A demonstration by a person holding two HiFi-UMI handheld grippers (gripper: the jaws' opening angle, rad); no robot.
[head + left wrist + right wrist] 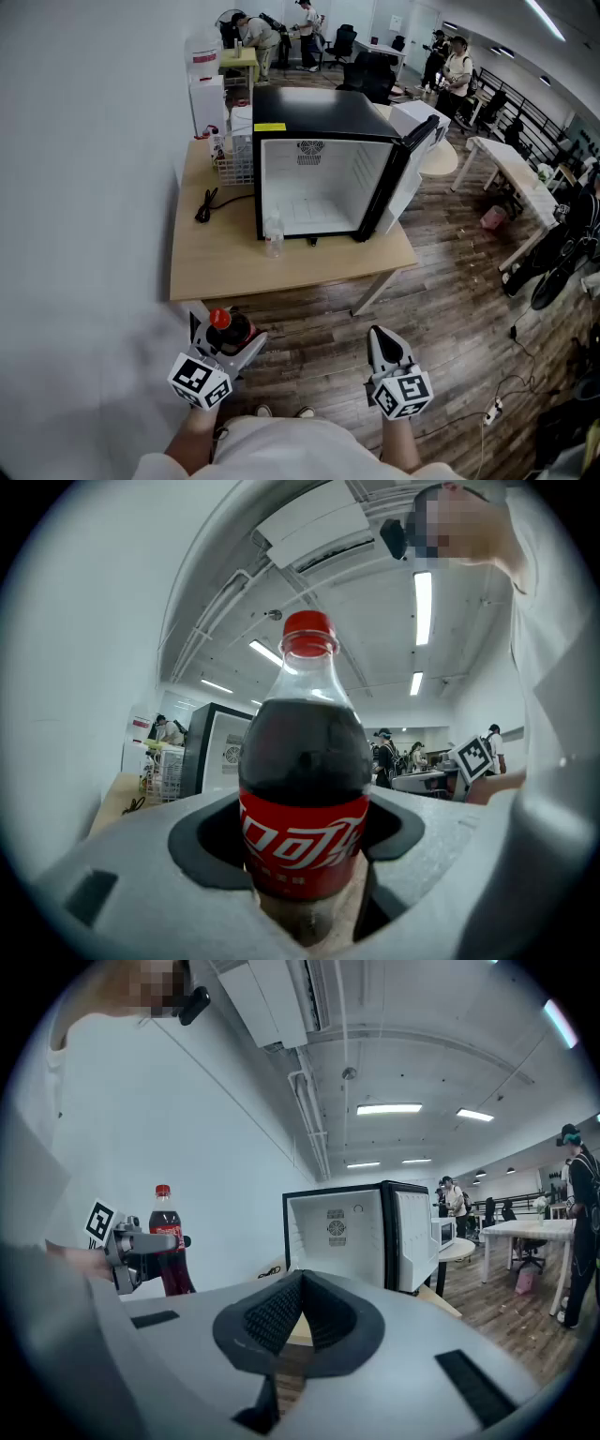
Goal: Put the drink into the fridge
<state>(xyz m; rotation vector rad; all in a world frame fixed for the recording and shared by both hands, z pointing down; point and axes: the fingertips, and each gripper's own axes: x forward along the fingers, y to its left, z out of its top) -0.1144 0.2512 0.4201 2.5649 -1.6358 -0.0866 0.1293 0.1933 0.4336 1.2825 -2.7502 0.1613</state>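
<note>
A cola bottle (228, 328) with a red cap and red label stands upright between the jaws of my left gripper (225, 342), which is shut on it at label height. In the left gripper view the bottle (302, 799) fills the middle. The right gripper view shows the same bottle (169, 1251) at the left. My right gripper (387, 349) is shut with nothing in it, its dark pads meeting (298, 1312). The black mini fridge (319, 169) stands on the wooden table (281, 267) ahead, its door (412, 164) swung open to the right and its white inside bare.
A small clear bottle (273, 236) stands on the table just in front of the fridge's left corner. A wire basket (234, 164) and a black cable (206, 204) lie left of the fridge. A white wall runs along the left. People and desks are far behind.
</note>
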